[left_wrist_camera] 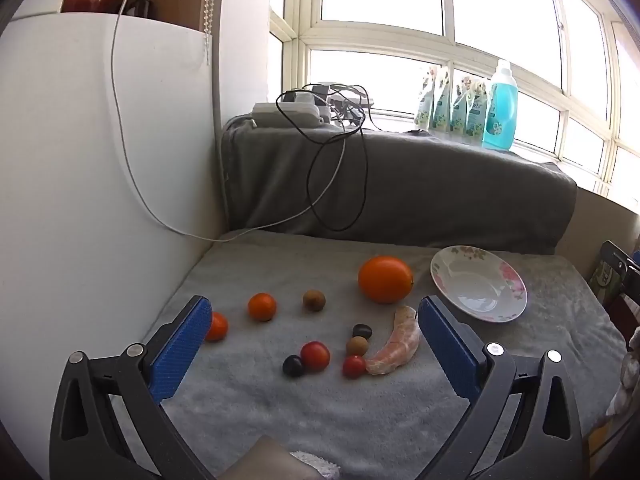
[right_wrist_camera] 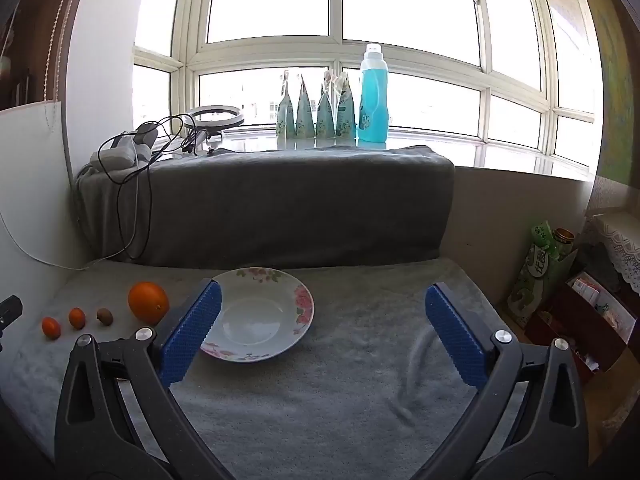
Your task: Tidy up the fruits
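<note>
We see the fruits scattered on a grey fleece cloth, none of them yet in the floral plate. In the left wrist view, the large orange sits just at nine o'clock of the plate, close to its rim without touching. At seven o'clock of the orange lies a peeled citrus segment, curved like a crescent. Near its lower end rests a small red tomato, with a brown round fruit and a dark one stacked toward twelve o'clock of it. At nine o'clock of these, a larger red tomato touches a dark plum-like fruit. Farther toward ten o'clock we find a kiwi-brown fruit, a small mandarin, and another mandarin partly hidden behind the left finger.

Our left gripper hangs above the small fruits with its blue pads wide apart, clamping nothing. Our right gripper also stands fully apart and empty, over bare cloth; its left finger overlaps the plate's nine o'clock edge in the picture, though we cannot tell whether they touch.

Beyond, at twelve o'clock, a grey covered ledge carries tangled cables, and a blue detergent bottle stands beside refill pouches on the windowsill.
</note>
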`<state>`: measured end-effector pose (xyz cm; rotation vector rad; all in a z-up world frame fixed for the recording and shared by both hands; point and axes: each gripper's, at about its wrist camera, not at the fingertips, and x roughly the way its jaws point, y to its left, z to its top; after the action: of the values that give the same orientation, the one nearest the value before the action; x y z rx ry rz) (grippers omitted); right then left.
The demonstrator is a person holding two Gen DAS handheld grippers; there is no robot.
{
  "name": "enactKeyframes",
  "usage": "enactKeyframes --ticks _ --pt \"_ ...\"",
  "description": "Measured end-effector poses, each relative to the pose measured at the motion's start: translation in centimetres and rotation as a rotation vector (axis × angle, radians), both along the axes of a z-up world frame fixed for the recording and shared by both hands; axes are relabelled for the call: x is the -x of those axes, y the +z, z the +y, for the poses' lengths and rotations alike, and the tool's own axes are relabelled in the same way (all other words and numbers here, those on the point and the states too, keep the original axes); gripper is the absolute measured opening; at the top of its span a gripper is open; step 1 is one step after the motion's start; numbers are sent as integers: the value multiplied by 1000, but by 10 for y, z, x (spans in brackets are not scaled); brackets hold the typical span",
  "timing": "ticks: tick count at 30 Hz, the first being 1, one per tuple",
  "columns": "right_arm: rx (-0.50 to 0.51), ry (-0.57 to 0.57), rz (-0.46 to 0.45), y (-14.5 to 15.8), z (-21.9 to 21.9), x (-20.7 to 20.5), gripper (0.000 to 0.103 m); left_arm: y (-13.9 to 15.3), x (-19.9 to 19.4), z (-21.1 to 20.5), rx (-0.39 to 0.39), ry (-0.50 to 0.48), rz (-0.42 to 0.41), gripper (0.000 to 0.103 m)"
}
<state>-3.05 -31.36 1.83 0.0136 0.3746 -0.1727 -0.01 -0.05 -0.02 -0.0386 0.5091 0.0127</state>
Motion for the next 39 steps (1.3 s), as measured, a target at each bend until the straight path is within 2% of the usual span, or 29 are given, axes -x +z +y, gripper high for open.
enactKeyframes --ticks 7,9,39 --pt "-6 -4 25 0 0 -2 103 -2 4 -2 -21 -15 -4 102" --pt "-10 -2 4 -1 -2 4 103 -2 1 -4 -7 -3 14 102" --pt "-14 0 21 -2 0 2 103 -5 0 -3 1 -6 23 102"
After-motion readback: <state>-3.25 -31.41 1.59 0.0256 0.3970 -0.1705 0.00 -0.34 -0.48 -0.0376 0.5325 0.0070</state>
